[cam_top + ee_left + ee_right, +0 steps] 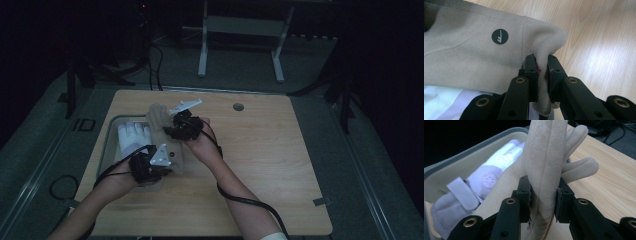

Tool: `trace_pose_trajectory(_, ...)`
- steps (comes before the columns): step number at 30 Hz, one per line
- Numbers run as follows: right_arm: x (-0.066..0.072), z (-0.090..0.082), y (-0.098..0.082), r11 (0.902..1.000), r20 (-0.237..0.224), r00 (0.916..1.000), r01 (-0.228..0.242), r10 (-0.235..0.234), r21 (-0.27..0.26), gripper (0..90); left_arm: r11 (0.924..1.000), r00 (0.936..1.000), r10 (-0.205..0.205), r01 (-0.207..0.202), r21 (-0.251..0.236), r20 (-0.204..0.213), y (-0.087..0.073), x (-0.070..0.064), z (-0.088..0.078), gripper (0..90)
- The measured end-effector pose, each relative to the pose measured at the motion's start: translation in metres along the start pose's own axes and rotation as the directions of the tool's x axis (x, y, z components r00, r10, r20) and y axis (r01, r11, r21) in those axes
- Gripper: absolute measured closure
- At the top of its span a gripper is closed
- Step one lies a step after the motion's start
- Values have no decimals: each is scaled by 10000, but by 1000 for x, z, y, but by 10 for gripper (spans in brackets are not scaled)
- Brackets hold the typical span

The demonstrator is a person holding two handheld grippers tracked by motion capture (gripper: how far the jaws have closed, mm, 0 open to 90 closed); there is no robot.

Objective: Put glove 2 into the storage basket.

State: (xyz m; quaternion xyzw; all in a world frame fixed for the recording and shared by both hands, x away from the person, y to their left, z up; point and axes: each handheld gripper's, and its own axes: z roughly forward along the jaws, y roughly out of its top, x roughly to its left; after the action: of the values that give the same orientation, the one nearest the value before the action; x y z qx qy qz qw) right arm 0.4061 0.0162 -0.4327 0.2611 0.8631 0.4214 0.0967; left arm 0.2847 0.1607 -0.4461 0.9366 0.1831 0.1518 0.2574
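1. A beige glove (161,125) is being held above the table (260,165), over a grey tray (111,126).
2. Its cuff is being pinched by the left hand-held gripper (541,75).
3. Its fingers are being clamped by the right hand-held gripper (543,200).
4. A white glove (484,182) is lying in the tray.

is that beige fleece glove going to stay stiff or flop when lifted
Probably floppy: the beige fleece glove bunches into a soft fold between the left gripper. Its fingers bend limply past the right gripper. The napped fabric likely resists slipping.

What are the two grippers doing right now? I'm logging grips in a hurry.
Left gripper: closed on the beige glove at its cuff edge.
Right gripper: closed on the same glove's finger end.
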Motion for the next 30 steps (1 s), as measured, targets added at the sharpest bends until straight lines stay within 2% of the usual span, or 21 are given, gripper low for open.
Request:
trace_pose_trajectory(4, 13, 14, 10, 9998, -198, 9996, 188, -188, 1, 703, 9995, 9995, -323, 323, 38, -34, -18, 4, -10, 818)
trace_pose_trajectory(6, 16, 18, 13, 9997, -326, 9991, 256, -255, 10, 703, 9992, 9993, -370, 371, 122, -64, -22, 5, -12, 817)
trace_pose_trajectory(7, 20, 23, 16, 9995, -386, 9988, 314, -313, 19, 703, 9985, 9988, -459, 464, 288, -159, -29, 7, -16, 817)
trace_pose_trajectory(8, 31, 35, 24, 9986, -488, 9975, 524, -518, 99, 703, 9980, 9983, -541, 547, 331, -198, -33, 8, -18, 817)
trace_pose_trajectory(9, 31, 35, 24, 9986, -488, 9975, 524, -518, 99, 703, 9976, 9980, -585, 594, 369, -245, -35, 8, -20, 817)
trace_pose_trajectory(10, 36, 44, 29, 9980, -566, 9966, 610, -598, 183, 703, 9968, 9973, -681, 693, 407, -286, -40, 10, -23, 817)
trace_pose_trajectory(11, 36, 44, 29, 9980, -566, 9966, 610, -598, 183, 703, 9963, 9969, -727, 740, 441, -316, -42, 10, -24, 817)
trace_pose_trajectory(12, 41, 53, 34, 9980, -686, 9959, 600, -585, 193, 703, 9953, 9959, -804, 825, 504, -424, -46, 12, -27, 817)
trace_pose_trajectory(14, 42, 57, 36, 9981, -734, 9957, 579, -561, 226, 703, 9938, 9945, -902, 934, 605, -534, -52, 14, -31, 817)
trace_pose_trajectory(17, 47, 72, 40, 9983, -904, 9946, 537, -513, 243, 702, 9913, 9928, -1041, 1084, 751, -596, -60, 18, -34, 817)
trace_pose_trajectory(18, 47, 72, 40, 9983, -904, 9946, 537, -513, 243, 702, 9913, 9928, -1041, 1084, 751, -596, -60, 18, -34, 817)
trace_pose_trajectory(19, 48, 75, 40, 9984, -912, 9947, 508, -484, 245, 702, 9886, 9901, -1289, 1328, 707, -560, -67, 21, -33, 817)
trace_pose_trajectory(20, 46, 86, 38, 9988, -1009, 9946, 275, -232, 413, 701, 9876, 9891, -1366, 1403, 701, -550, -69, 21, -31, 817)
trace_pose_trajectory(24, 40, 100, 27, 9957, -971, 9953, 157, -68, 910, 698, 9855, 9885, -1434, 1472, 846, -489, -73, 21, -20, 817)
trace_pose_trajectory(28, 33, 107, 22, 9936, -1067, 9939, -156, 277, 1122, 680, 9814, 9841, -1758, 1773, 732, -273, -75, 25, -12, 816)
trace_pose_trajectory(30, 31, 109, 20, 9930, -944, 9953, -85, 197, 1180, 653, 9803, 9833, -1808, 1820, 762, -216, -75, 26, -10, 815)
